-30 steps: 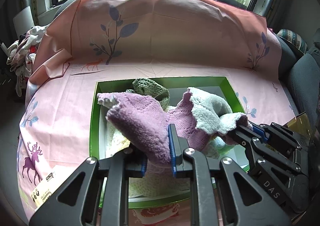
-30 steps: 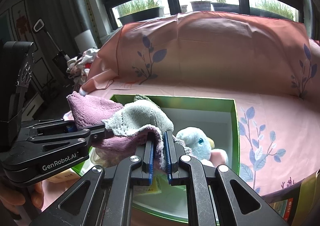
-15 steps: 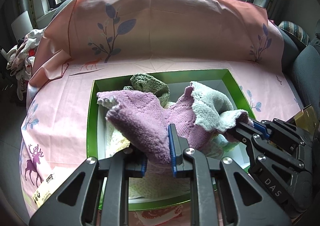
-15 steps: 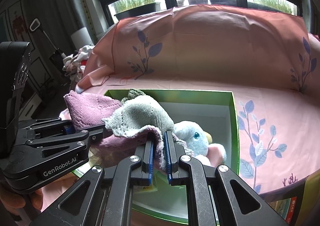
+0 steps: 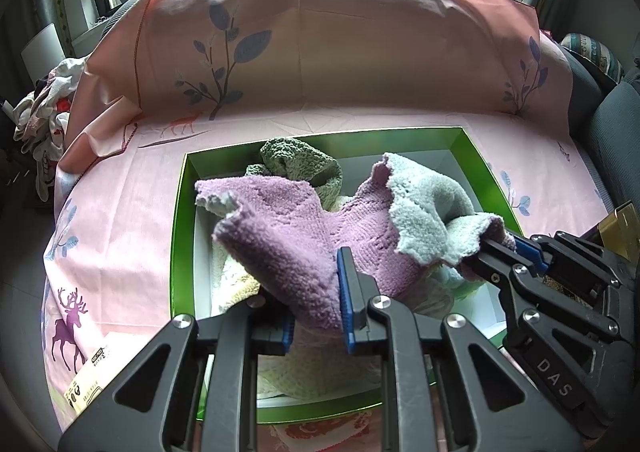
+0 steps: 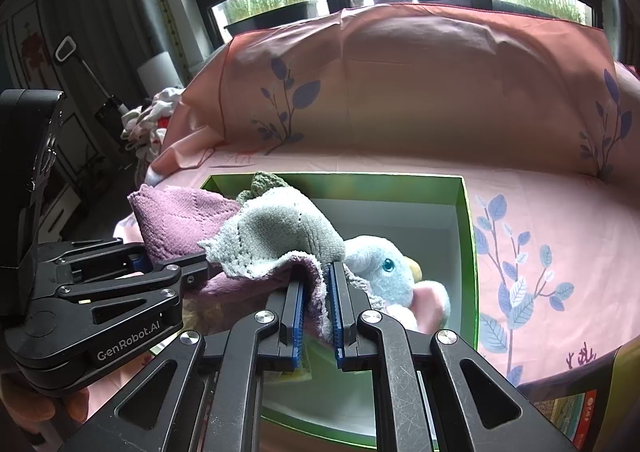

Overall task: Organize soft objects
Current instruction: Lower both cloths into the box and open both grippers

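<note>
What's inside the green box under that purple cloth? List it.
Under the purple cloth, inside the green box: an olive knitted cloth, a cream towel and a pale blue plush toy. The box floor beneath them is mostly covered.

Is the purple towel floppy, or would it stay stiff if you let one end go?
Probably floppy: the purple towel sags and folds between the left gripper and the right gripper, its grey underside flipped over. It looks fluffy, so likely light and not slippery. A freed end would probably drop into the green box.
</note>
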Tool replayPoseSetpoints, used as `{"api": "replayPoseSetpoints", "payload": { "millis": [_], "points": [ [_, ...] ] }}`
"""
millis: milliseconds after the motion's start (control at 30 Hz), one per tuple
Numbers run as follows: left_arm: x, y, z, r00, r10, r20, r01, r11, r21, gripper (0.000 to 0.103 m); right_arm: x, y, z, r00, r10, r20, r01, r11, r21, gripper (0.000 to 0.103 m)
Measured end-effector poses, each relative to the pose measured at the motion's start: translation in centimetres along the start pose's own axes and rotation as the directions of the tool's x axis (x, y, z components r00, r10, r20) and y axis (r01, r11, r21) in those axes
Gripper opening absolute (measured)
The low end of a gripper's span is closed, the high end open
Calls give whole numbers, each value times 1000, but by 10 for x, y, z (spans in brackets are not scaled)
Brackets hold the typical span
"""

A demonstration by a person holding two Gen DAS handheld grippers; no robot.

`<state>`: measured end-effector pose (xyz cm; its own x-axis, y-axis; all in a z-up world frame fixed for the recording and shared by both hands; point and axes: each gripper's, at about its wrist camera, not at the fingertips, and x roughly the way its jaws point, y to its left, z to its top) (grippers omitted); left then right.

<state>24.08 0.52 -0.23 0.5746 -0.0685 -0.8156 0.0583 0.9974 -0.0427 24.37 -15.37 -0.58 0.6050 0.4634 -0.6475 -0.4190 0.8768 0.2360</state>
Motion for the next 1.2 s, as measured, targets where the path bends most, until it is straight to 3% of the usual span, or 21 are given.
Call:
{"api": "replayPoseSetpoints", "payload": {
  "millis": [300,400,533,567,667,833,900,967,1033,1133,1200],
  "points": [
    [3,2,-1,1000,9,-12,-9,1000,-13,21,0,2,-2,1000,-15,-8,15,1000,-13,11],
    [2,3,-3,1000,17,-12,-17,1000,-15,28,-1,4,-4,999,-35,-12,35,999,-29,11],
    [1,6,-5,1000,26,-15,-26,999,-20,48,-3,6,-8,998,-66,-22,64,996,-54,12],
    [0,7,-6,1000,28,-14,-28,999,-22,53,-3,5,-9,997,-71,-26,70,996,-55,17],
    [-2,9,-8,1000,26,-13,-26,999,-31,57,-5,1,-12,996,-86,-35,84,995,-47,34],
    [-5,9,-11,999,30,-12,-31,999,-33,68,-11,-1,-13,994,-101,-40,100,994,-42,38],
    [-7,8,-12,1000,27,-12,-28,999,-33,68,-14,0,-14,993,-112,-41,110,993,-48,41],
    [-9,8,-13,1000,27,-14,-27,999,-34,70,-18,0,-15,991,-130,-36,128,990,-53,53],
    [-11,8,-15,1000,28,-15,-28,999,-37,72,-23,-1,-16,990,-141,-26,140,989,-50,57],
    [-14,10,-17,999,28,-20,-29,999,-44,73,-29,-4,-17,990,-143,-23,142,989,-33,57],
    [-16,11,-18,999,29,-22,-30,998,-48,82,-33,-6,-18,989,-146,-22,146,989,-28,57]
  ]
}}
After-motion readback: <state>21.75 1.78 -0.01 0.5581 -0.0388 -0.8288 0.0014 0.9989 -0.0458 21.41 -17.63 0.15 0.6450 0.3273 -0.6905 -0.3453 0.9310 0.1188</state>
